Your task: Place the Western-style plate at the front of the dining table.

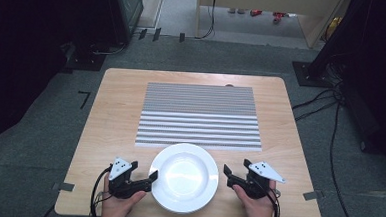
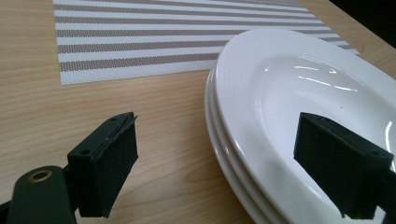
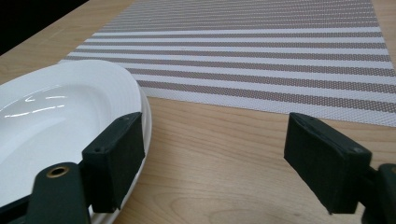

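One wooden table (image 1: 117, 89) holds one striped placemat (image 1: 199, 116) and a stack of white plates (image 1: 184, 177) — three rims can be counted in the left gripper view (image 2: 243, 154). Two handheld grippers — left gripper (image 1: 140, 175) and right gripper (image 1: 235, 174) — one per hand.

A light wooden tabletop (image 1: 115, 114) stands on grey carpet (image 1: 39, 145), and the room is dark at both sides. Black cables (image 1: 335, 146) trail over the floor on the right, black equipment (image 1: 123, 7) sits back left, and pale wooden furniture (image 1: 266, 2) lines the brighter far end.
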`<action>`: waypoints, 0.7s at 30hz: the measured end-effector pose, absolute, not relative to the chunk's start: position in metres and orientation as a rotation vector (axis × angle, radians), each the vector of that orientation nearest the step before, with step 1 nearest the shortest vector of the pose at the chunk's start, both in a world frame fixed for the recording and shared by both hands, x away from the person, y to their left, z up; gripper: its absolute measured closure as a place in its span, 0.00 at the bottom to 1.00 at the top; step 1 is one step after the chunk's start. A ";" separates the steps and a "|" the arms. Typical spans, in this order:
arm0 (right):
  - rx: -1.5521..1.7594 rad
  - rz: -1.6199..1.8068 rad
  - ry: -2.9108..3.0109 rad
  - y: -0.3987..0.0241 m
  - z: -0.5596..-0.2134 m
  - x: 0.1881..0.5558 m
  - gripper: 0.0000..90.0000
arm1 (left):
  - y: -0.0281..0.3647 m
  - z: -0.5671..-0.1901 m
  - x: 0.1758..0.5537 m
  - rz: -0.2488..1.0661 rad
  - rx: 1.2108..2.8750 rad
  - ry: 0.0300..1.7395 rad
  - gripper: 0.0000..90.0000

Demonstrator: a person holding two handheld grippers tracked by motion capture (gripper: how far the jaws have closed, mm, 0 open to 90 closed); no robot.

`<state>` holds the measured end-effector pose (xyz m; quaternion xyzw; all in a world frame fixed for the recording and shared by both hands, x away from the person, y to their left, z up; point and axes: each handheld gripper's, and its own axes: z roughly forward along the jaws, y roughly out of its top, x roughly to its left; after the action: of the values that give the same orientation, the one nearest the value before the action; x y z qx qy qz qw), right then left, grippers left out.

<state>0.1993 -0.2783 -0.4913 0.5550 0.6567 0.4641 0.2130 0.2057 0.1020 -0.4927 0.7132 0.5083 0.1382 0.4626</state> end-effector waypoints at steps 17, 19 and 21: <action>1.572 1.341 1.876 -0.250 -0.493 0.201 0.35 | 0.089 -0.502 0.205 0.292 1.792 1.252 0.19; 1.605 1.354 1.881 -0.250 -0.490 0.204 0.38 | 0.089 -0.502 0.205 0.289 1.792 1.256 0.20; 1.627 1.363 1.881 -0.251 -0.489 0.205 0.40 | 0.089 -0.503 0.206 0.280 1.791 1.263 0.23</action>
<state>0.2055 -0.2513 -0.4893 0.5669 0.6555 0.4751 0.1521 0.2057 0.0886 -0.5033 0.7242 0.5105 0.1132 0.4495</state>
